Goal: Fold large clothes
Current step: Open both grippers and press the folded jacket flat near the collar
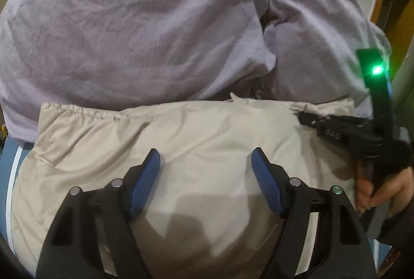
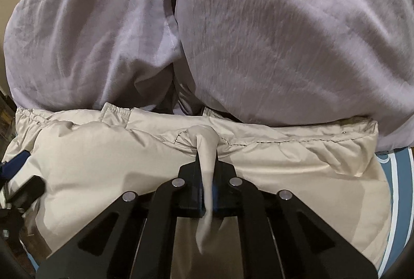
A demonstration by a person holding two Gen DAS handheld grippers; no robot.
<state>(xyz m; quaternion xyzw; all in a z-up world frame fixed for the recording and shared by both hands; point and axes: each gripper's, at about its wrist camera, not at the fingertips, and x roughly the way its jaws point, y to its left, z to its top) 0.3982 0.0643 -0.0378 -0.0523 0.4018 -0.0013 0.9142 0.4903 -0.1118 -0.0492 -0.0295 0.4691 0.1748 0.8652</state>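
Lilac bedding [image 1: 134, 28] bunches up behind the beige padded garment [image 1: 196, 139], which lies on a blue cover [image 1: 10, 162]. My left gripper [image 1: 205, 175] hovers over its middle, fingers spread, nothing between them. My right gripper [image 2: 207, 191] pinches a fold near its stitched hem.

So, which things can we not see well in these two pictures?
- Beige jacket: its near part is hidden in both views by the gripper frames and cut off by the lower edge.
- Lilac blanket: cut off by the rim in both views.
- Blue surface: only strips show; the jacket covers the rest.
- Right gripper: its blue pads are mostly hidden behind the pinched fold.
- Hand: cut off by the left wrist view's right edge.
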